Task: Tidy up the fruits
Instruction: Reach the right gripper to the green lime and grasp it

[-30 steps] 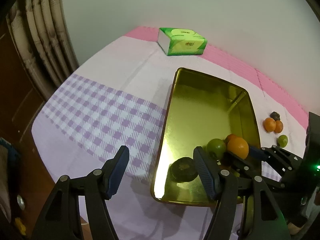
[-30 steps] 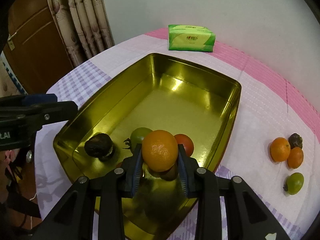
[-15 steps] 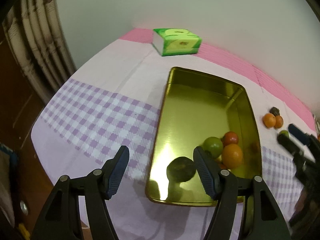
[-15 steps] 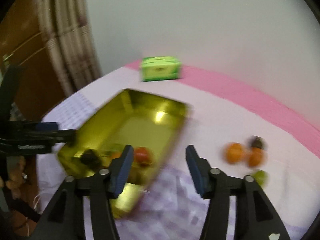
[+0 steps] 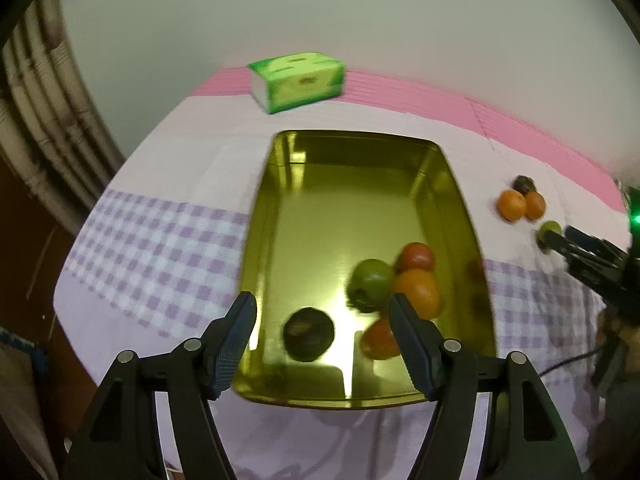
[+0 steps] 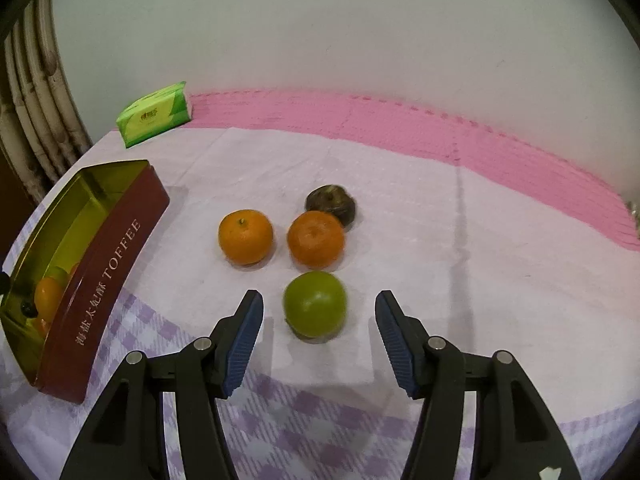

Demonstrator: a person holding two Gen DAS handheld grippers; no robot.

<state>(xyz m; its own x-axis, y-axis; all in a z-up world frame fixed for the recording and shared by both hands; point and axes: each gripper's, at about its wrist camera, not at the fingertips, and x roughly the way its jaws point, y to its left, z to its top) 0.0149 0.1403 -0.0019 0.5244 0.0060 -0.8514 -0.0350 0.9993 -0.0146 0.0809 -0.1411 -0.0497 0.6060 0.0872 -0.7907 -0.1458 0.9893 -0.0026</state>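
My right gripper point(image 6: 318, 328), wide open & empty, straddles round green fruit point(image 6: 315, 305); off-centre squeeze could roll it away.

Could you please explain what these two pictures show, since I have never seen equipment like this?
No robot is here: a person holds a two-finger tool in each hand, each with a fisheye camera looking along its fingers. One picture is from the left hand-held gripper, open and empty above a gold tin that contains several fruits. The other is from the right hand-held gripper, also open and empty, its fingers either side of a green fruit without touching it. Behind that fruit on the tablecloth lie two oranges and a dark fruit. A green tissue pack sits near the wall.
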